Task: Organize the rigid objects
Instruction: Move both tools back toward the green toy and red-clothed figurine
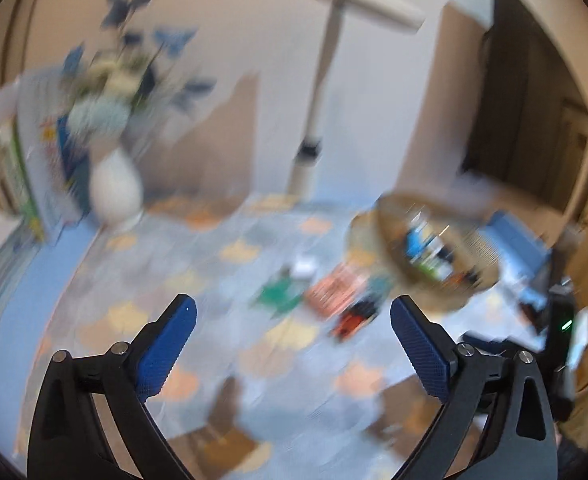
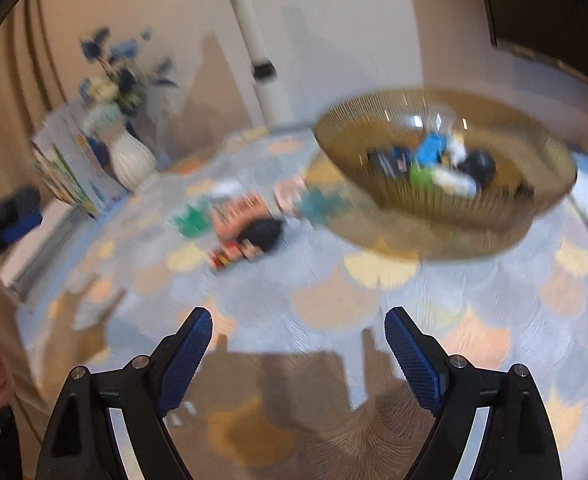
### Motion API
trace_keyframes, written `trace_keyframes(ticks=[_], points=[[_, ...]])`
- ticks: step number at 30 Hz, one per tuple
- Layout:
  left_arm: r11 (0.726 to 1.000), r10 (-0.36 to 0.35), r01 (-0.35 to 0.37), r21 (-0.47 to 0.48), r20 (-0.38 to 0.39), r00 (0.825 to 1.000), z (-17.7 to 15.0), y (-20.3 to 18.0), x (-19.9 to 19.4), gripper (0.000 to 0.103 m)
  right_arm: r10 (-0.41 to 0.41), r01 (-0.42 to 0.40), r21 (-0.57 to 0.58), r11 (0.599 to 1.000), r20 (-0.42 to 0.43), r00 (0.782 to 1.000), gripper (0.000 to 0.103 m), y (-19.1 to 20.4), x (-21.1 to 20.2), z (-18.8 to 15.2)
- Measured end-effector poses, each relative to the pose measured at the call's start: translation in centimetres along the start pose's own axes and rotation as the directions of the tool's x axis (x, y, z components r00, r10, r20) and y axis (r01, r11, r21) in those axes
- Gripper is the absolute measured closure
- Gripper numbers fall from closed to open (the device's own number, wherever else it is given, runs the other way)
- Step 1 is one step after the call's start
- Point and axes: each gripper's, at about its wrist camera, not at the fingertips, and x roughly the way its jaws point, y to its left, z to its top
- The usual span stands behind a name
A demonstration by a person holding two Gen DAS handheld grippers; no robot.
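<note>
Both the left gripper [image 1: 292, 314] and right gripper [image 2: 298, 326] hang above the patterned bench [image 2: 493, 320], jaws released wide and holding nothing. Ahead, blurred small objects [image 2: 242, 232] lie loose beside an amber ribbed bowl [image 2: 533, 216] holding more.

Ribbed amber glass bowl [image 2: 445, 168]; glossy white ceramic vase [image 2: 132, 162].
</note>
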Motion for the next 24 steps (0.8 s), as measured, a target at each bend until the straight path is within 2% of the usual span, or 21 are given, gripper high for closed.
trace_keyframes(ticks=[1, 6, 8, 11, 14, 24], points=[[1.0, 0.021, -0.021, -0.004, -0.028, 0.999, -1.2, 0.6, 1.1, 0.005, -0.03, 0.03, 0.0, 1.0, -0.036, 0.999, 0.016, 0.0, 0.7, 0.2], [0.997, 0.05, -0.057, -0.043, -0.158, 0.986, -5.8, 1.8, 7.1, 0.006, -0.036, 0.037, 0.01, 0.999, -0.068, 0.997, 0.016, -0.4, 1.5, 0.2], [0.997, 0.056, -0.065, -0.038, -0.206, 0.977, -6.4, 2.0, 8.1, 0.005, -0.042, 0.043, 0.014, 0.999, -0.069, 0.997, 0.015, -0.5, 1.6, 0.1], [0.997, 0.047, -0.057, -0.045, -0.205, 0.978, -6.5, 2.3, 8.1, 0.005, -0.064, 0.066, 0.019, 0.998, -0.088, 0.994, 0.011, -0.5, 2.3, 0.1], [0.996, 0.037, -0.061, -0.072, -0.294, 0.955, -6.8, 2.9, 9.4, 0.001, -0.078, 0.078, 0.001, 0.997, -0.092, 0.993, 0.009, -0.2, 2.3, 0.0], [0.996, 0.078, -0.086, -0.015, -0.305, 0.949, -7.3, 1.7, 9.7, 0.001, -0.084, 0.085, 0.003, 0.996, -0.093, 0.992, 0.008, -0.2, 2.1, -0.3]])
